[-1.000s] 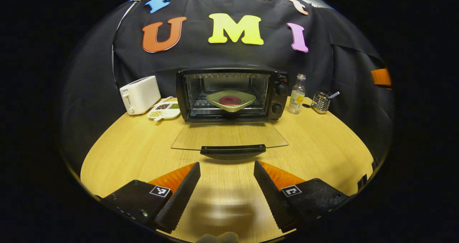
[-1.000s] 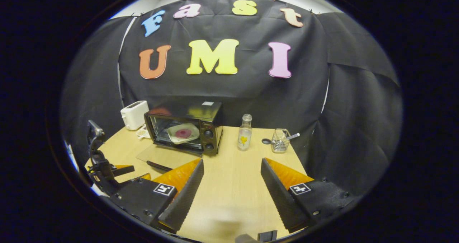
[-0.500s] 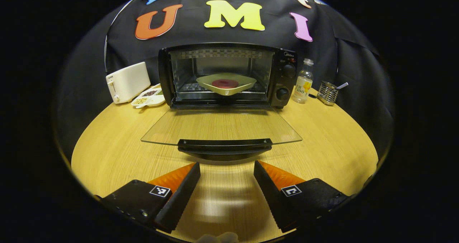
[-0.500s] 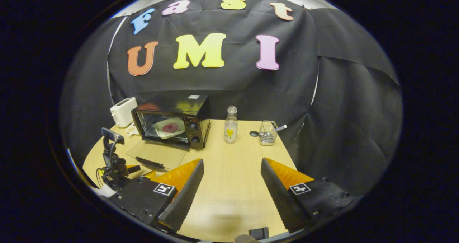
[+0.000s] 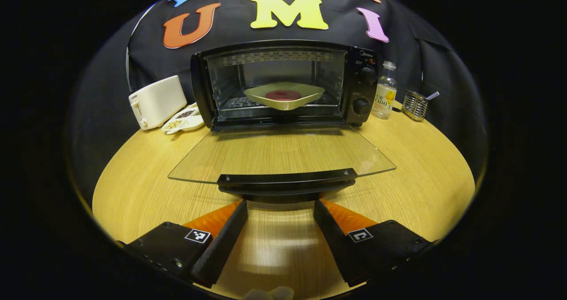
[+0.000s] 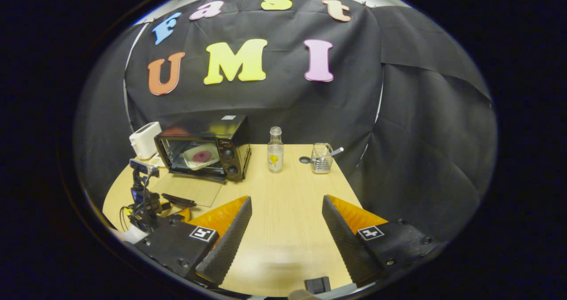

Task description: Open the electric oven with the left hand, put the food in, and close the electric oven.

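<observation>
The black electric oven [image 5: 283, 83] stands open at the back of the table, and its glass door [image 5: 279, 153] lies flat toward me. On the rack inside rests a pale plate [image 5: 283, 97] with a round red piece of food [image 5: 282, 95]. My left gripper [image 5: 280, 203] is open and empty, its fingertips just short of the door's black handle [image 5: 285, 180] and slightly below it. My right gripper [image 6: 286, 199] is open and empty above the table, far to the right of the oven [image 6: 203, 145]. In the right gripper view the left gripper [image 6: 148, 202] sits before the door.
A white toaster [image 5: 157, 100] and a divided dish of spices [image 5: 184, 120] stand left of the oven. To its right are a clear bottle [image 5: 384, 91] and a wire holder [image 5: 415, 106]. The wooden table [image 5: 421, 180] curves off on both sides.
My left gripper has moved forward and lower, up to the door handle. The right gripper has drawn back and turned right, so the oven looks smaller. The door stays flat.
</observation>
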`<state>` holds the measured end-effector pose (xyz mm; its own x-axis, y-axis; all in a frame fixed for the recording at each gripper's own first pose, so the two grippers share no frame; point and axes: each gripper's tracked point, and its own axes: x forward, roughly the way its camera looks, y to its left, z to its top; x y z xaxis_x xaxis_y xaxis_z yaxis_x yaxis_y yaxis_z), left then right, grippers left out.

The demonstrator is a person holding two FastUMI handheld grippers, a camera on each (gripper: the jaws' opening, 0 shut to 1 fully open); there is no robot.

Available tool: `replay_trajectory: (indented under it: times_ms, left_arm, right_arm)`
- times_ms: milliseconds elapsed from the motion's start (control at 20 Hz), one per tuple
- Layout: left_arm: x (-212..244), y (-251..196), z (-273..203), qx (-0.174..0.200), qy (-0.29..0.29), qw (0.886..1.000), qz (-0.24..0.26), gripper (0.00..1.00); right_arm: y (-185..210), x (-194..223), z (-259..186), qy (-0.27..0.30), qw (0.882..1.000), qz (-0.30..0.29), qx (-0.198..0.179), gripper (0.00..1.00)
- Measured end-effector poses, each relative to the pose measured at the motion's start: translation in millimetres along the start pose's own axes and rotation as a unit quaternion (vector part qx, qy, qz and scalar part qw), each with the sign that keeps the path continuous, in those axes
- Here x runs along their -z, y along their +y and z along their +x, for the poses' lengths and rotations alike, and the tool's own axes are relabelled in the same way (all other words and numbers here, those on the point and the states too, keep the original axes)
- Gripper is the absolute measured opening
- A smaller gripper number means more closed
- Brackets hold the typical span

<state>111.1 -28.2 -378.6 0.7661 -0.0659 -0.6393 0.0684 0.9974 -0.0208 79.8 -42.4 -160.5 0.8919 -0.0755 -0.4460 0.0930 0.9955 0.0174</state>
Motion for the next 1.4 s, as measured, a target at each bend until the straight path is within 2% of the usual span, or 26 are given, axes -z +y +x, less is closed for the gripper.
replay_trajectory:
  times_ms: [100,150,200,400,850,1200,1400]
  left_arm:
    - [-3.6,-0.3,-1.9,0.0,-0.003,1.0,0.001,0.96]
    - [-7.5,0.0,-3.5,0.0,-0.005,1.0,0.0,1.0]
    - [-12.5,0.9,-5.8,-0.002,-0.008,1.0,0.001,0.96]
    - [-39.8,2.2,-15.3,-0.003,-0.027,1.0,0.008,0.97]
    - [-131.0,10.9,-24.5,-0.011,-0.095,0.995,0.011,0.97]
    - [-118.3,0.9,-26.6,-0.006,-0.081,0.997,0.004,0.97]
    - [-130.6,2.2,-24.5,-0.009,-0.09,0.996,0.013,0.96]
  right_arm:
    - [-0.1,-1.2,0.9,0.0,1.0,0.003,-0.002,0.96]
    - [-0.6,-2.0,0.8,-0.001,1.0,0.005,-0.004,0.96]
    - [-1.8,-2.5,0.4,-0.002,1.0,0.006,-0.005,0.96]
    - [-3.1,-0.2,2.4,0.001,1.0,0.016,-0.011,0.96]
    - [-8.4,6.4,7.4,0.0,0.999,0.04,-0.015,0.96]
    - [-11.1,6.0,6.4,-0.002,0.999,0.035,-0.013,0.96]
    - [-13.7,5.7,2.4,-0.003,0.999,0.036,-0.015,0.96]
